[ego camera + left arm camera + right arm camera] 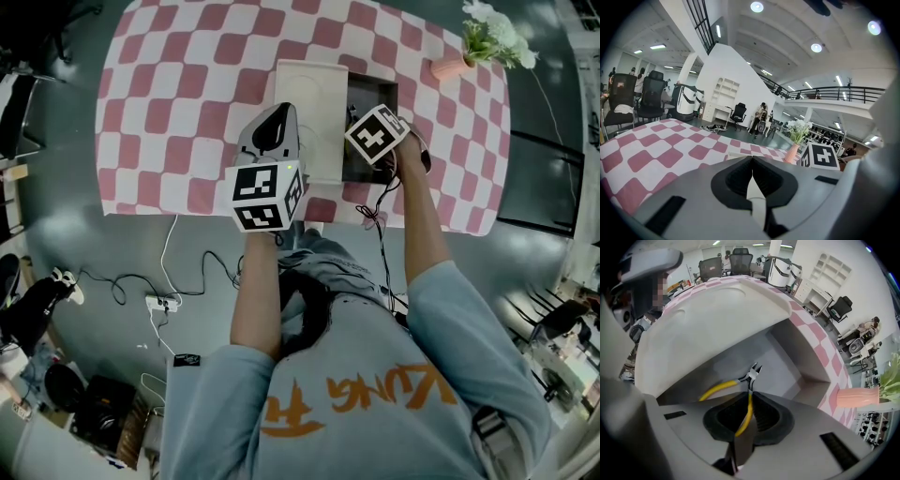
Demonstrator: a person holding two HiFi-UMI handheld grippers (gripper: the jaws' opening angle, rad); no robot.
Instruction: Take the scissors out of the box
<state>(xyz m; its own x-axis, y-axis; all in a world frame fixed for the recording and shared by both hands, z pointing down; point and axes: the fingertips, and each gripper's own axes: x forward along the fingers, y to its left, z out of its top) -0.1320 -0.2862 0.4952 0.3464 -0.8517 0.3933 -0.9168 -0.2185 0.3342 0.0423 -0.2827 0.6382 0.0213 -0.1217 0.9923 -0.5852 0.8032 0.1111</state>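
A yellow-handled pair of cutters, the scissors point(751, 373), hangs inside the dark box point(371, 92), point(787, 366). My right gripper point(749, 397), point(375, 141) is shut on one yellow handle; the other handle point(717, 388) sticks out to the left. The small metal blades point toward the box's back wall. The box's white lid point(314, 112), point(717, 319) stands raised over the opening. My left gripper point(281, 112), point(752, 161) sits at the lid's free edge with its jaws shut and a white strip of lid between them.
The box rests on a pink-and-white checkered table point(187, 94) near its front edge. A pink vase with white flowers point(487, 42), point(797, 136) stands at the far right corner. Cables and a power strip point(161, 302) lie on the floor below the table.
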